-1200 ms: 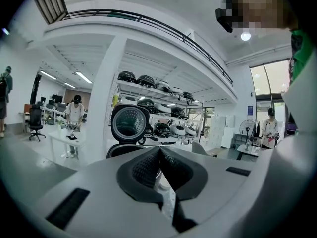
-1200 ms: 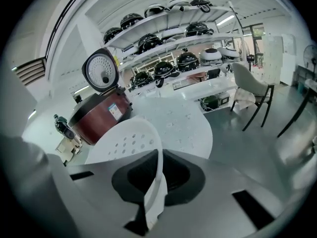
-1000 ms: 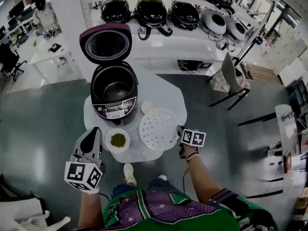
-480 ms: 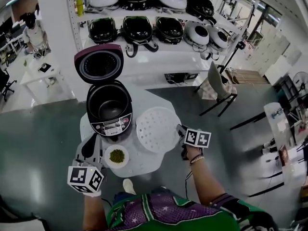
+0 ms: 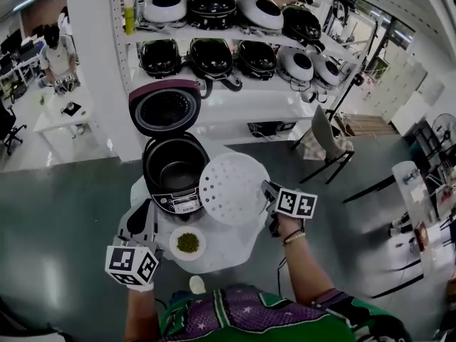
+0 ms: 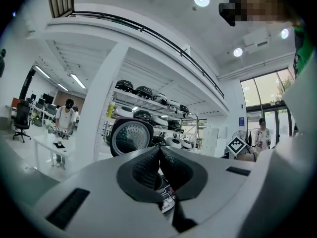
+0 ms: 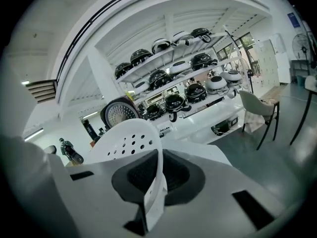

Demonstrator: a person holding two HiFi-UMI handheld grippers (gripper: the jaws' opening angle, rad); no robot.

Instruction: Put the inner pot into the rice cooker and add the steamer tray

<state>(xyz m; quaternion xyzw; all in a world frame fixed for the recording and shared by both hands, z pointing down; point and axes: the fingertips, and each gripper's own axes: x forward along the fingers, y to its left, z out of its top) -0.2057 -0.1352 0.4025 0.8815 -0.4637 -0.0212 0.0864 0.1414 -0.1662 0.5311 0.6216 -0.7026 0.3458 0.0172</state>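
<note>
Steamer tray (image 5: 229,188) one, in right hand-held gripper (image 5: 267,191); bowl (image 5: 187,243) one

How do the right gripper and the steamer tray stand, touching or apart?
Touching. The right gripper view shows the right gripper shut on the rim of the steamer tray, pads pressing both faces.

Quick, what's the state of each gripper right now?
Left gripper: jaws closed, empty.
Right gripper: jaws closed on the white perforated round steamer tray.
</note>
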